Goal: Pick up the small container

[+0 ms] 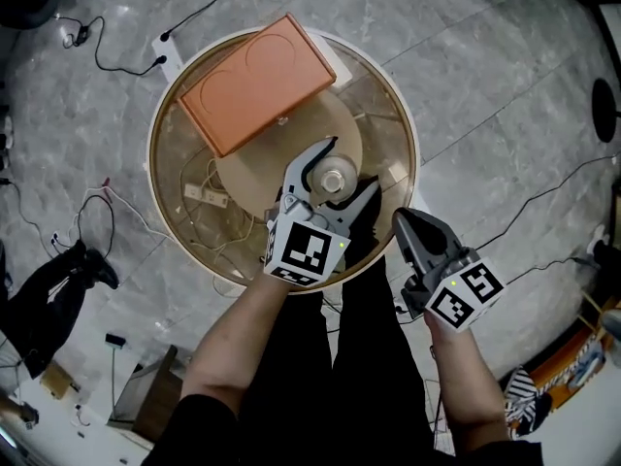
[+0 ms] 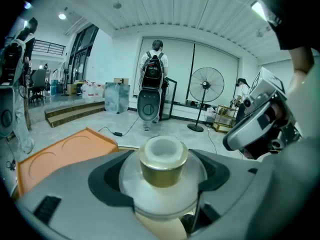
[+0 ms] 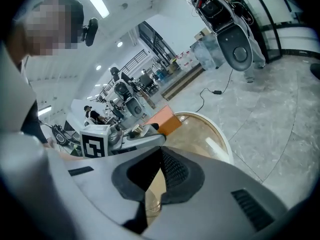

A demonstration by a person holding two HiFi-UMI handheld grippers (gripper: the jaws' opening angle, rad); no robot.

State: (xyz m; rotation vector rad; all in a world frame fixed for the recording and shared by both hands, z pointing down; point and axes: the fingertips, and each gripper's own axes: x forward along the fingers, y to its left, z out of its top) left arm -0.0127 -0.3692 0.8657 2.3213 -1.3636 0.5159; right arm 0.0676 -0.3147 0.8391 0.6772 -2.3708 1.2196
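Note:
The small container [image 1: 335, 176], a clear round jar with a gold collar and a pale cap, stands near the front of the round glass table [image 1: 167, 124]. My left gripper [image 1: 354, 163] reaches over the front rim and brackets it. In the left gripper view the jar [image 2: 163, 159] fills the space between the dark pads [image 2: 102, 181], which lie against its sides. My right gripper [image 1: 406, 223] hangs just off the table's front right edge, fingers together, holding nothing. Its own view shows the two pads [image 3: 175, 176] meeting.
An orange tray [image 1: 257, 81] with two round recesses lies on the far left of the table. A power strip [image 1: 209, 195] and cables show beneath the glass. Grey tiled floor with loose cables surrounds the table. A person with a backpack [image 2: 153, 69] stands far off.

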